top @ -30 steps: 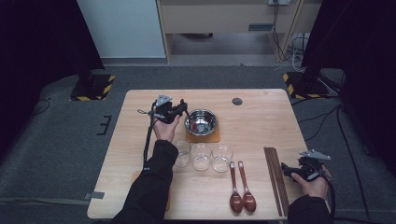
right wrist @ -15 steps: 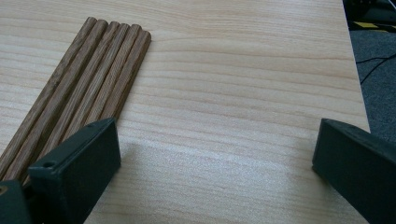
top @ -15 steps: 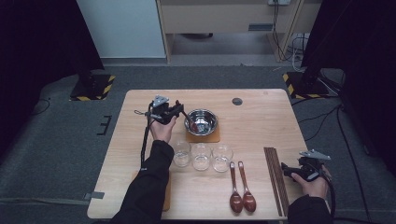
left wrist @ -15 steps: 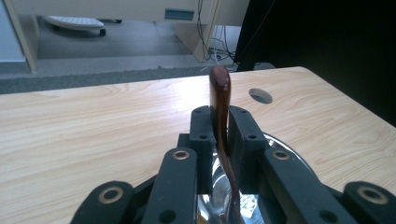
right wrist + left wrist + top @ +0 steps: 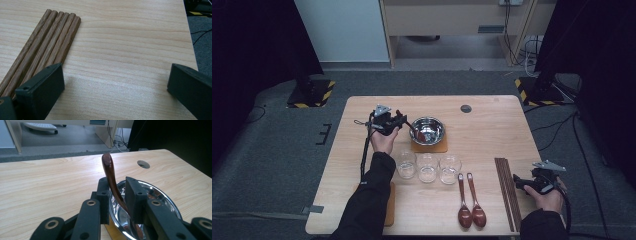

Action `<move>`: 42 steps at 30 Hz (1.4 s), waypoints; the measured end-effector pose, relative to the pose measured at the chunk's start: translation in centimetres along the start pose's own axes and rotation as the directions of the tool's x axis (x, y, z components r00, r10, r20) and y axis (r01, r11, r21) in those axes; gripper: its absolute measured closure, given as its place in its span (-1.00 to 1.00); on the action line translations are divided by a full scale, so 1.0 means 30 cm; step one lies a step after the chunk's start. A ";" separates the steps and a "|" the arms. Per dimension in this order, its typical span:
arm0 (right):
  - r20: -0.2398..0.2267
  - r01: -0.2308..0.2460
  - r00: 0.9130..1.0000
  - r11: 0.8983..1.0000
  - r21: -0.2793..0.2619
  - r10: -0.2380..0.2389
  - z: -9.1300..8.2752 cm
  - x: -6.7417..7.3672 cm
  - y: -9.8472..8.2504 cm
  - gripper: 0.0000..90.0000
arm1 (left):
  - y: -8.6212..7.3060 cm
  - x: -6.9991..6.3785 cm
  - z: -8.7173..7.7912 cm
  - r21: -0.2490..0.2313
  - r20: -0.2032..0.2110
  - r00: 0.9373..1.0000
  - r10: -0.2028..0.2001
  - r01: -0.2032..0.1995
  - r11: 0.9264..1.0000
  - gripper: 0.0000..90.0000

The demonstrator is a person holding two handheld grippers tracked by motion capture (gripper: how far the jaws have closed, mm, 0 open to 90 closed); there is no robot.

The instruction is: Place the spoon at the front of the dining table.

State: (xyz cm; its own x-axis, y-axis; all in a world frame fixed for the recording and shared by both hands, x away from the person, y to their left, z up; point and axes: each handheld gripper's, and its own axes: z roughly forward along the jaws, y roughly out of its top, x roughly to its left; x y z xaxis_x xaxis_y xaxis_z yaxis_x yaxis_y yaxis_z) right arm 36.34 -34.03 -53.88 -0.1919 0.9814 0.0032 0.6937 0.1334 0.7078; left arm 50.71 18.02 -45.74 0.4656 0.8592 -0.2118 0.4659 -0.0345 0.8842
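A dark brown wooden spoon [image 5: 110, 172] leans in a steel bowl [image 5: 427, 130], with its handle rising over the rim towards my left gripper [image 5: 401, 120]. In the left gripper view the handle stands between the jaws of the left gripper [image 5: 117, 188]. Those jaws have just been opening and there is slack around the handle. The bowl [image 5: 155, 202] lies right behind the jaws. At the table's right front edge, my right gripper [image 5: 518, 182] is held low beside a row of wooden chopsticks [image 5: 504, 192]. In its own view the right gripper [image 5: 115, 82] is wide open over bare wood, with the chopsticks [image 5: 50, 42] to its left.
The bowl sits on a cork coaster [image 5: 439, 147]. Three empty glasses [image 5: 427, 166] stand in a row in front of it. Two more brown spoons [image 5: 471, 205] lie side by side near the front. Another coaster [image 5: 389, 205] lies partly under the left sleeve. A cable hole [image 5: 466, 108] is at the back.
The left gripper has edged slightly left, away from the bowl. The right hand has kept still.
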 end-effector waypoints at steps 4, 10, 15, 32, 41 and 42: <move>0.000 0.000 1.000 1.000 0.000 0.000 0.000 0.000 0.000 -0.98 | -0.013 0.007 0.004 0.012 -0.005 1.000 -0.002 0.002 1.000 0.60; 0.000 0.000 1.000 1.000 0.000 0.000 0.000 0.000 0.000 -0.98 | -0.038 0.018 0.002 0.022 -0.006 1.000 -0.005 0.005 1.000 0.55; 0.000 0.000 1.000 1.000 0.000 0.000 0.000 0.000 0.000 -0.98 | -0.058 0.017 0.010 0.038 0.005 1.000 -0.006 0.006 0.999 0.48; 0.000 0.000 1.000 1.000 0.000 0.000 0.000 0.000 0.000 -0.98 | -0.096 0.016 0.020 0.087 0.017 1.000 -0.006 0.005 0.996 0.40; 0.000 0.000 1.000 1.000 0.000 0.000 0.000 0.000 0.000 -0.98 | -0.119 0.024 0.021 0.137 0.018 1.000 -0.006 0.003 0.991 0.32; 0.000 0.000 1.000 1.000 0.000 0.000 0.000 0.000 0.000 -0.98 | -0.121 0.026 0.020 0.146 0.019 1.000 -0.002 -0.001 0.989 0.31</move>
State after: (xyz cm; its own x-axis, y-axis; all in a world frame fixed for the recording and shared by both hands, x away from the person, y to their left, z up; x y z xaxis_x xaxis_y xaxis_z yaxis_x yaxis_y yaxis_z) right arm 36.34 -34.03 -53.88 -0.1916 0.9815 0.0030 0.6937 0.1333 0.7079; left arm 49.83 18.51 -49.37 0.4791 0.8494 -0.2213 0.5705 -0.1097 0.8139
